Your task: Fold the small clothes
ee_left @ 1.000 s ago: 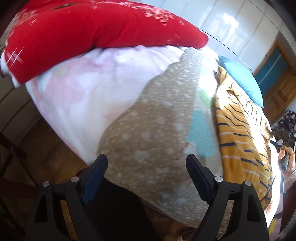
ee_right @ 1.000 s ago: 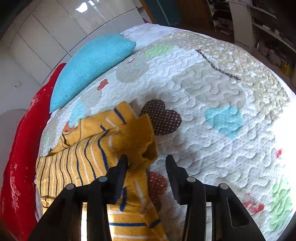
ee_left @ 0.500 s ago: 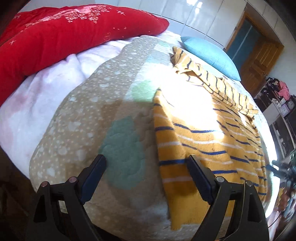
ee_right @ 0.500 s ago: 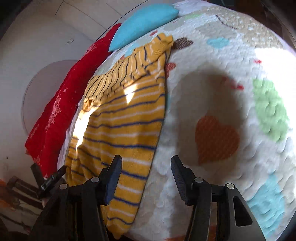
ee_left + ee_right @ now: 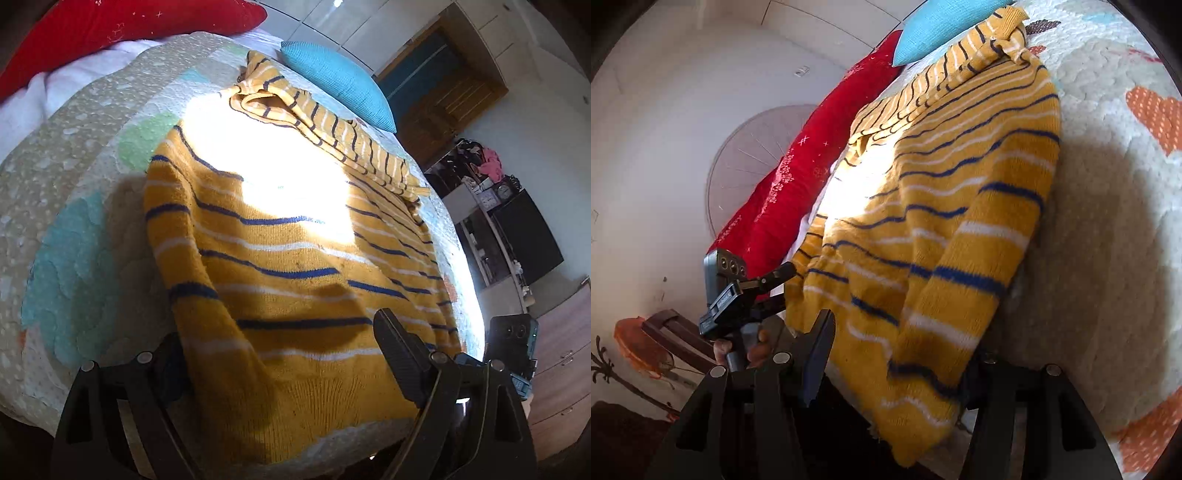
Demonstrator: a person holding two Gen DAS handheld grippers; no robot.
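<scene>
**Sweater spread, hem fold yet to begin**

While the yellow striped sweater (image 5: 288,258) lies flat on the quilted bed (image 5: 66,229), its sleeves already laid across the far end, the hem hangs over the near edge. Left gripper (image 5: 280,354) and right gripper (image 5: 897,354) both straddle that hem, jaws spread, gripping nothing. Folding the body upward looks to remain.

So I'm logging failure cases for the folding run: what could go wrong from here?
1. Both grippers, left and right, sit open around the yellow striped sweater's hem, which overhangs the bed edge; uneven pinches could skew the fold.
2. The sleeve lies bunched across the top and may get folded in crooked.
3. Sun glare hides the middle, so wrinkles could go unnoticed.
</scene>
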